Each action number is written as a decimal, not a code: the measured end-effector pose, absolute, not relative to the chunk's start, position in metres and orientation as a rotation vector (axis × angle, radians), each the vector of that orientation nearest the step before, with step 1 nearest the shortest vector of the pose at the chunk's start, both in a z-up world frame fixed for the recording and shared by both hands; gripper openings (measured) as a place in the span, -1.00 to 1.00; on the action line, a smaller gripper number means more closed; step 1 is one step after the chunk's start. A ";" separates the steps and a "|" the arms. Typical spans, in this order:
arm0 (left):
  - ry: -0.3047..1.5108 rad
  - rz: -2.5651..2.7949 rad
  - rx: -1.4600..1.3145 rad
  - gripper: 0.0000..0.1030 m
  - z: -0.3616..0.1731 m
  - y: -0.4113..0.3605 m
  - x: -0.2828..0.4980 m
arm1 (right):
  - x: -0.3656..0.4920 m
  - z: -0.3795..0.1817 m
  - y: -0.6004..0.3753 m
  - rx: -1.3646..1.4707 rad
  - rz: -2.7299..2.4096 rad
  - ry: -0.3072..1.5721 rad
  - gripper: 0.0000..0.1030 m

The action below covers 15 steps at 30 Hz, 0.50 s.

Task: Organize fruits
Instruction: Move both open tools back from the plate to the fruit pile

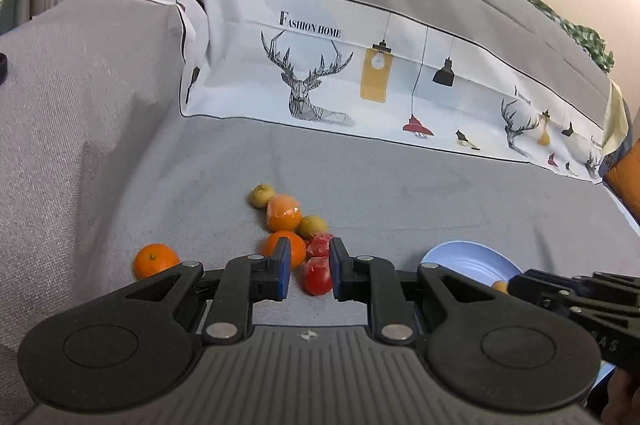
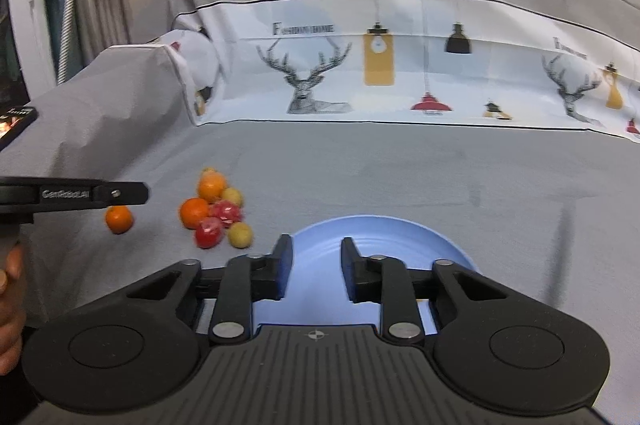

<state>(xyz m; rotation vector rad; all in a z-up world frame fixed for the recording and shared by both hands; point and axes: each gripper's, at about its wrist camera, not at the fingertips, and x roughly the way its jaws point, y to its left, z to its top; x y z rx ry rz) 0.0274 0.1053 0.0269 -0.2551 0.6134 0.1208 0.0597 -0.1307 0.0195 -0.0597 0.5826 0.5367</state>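
Across the grey cloth-covered sofa seat (image 1: pixel 400 185), the left wrist view shows a cluster of fruit: a small yellow-green round fruit (image 1: pixel 262 195) farthest, a plastic-wrapped orange (image 1: pixel 284 212) touching it, a second yellow-green fruit (image 1: pixel 313 226), a bare orange (image 1: pixel 282 248), and two red wrapped fruits, one farther (image 1: pixel 320 245) and one nearer (image 1: pixel 318 276). A lone orange (image 1: pixel 156 259) sits apart to the left. The left tool (image 1: pixel 310 271) has its fingers spread, and the nearer red fruit lies between the fingertips without clearly touching either. To the right sits a light blue round plate (image 1: pixel 472 261) with a small orange-coloured piece at its near edge, partly hidden by the right tool (image 1: pixel 568 297). A white printed panel with deer and lamps (image 1: pixel 340 77) runs along the sofa back.

From the right wrist view, the right tool (image 2: pixel 316 265) is spread above the blue plate (image 2: pixel 400 237), pinching nothing. The fruit cluster (image 2: pixel 216 209) lies left of the plate, with the lone orange (image 2: pixel 119 219) farther left, under the left tool (image 2: pixel 80 195).
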 end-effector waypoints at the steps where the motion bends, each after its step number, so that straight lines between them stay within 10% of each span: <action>1: 0.615 0.121 -0.260 -0.57 0.027 0.107 0.028 | 0.060 0.019 -0.126 -0.063 0.551 0.580 -0.67; 15: 0.677 0.166 -0.342 -0.57 0.012 0.124 0.048 | 0.092 0.002 -0.062 -0.057 0.608 0.641 -0.53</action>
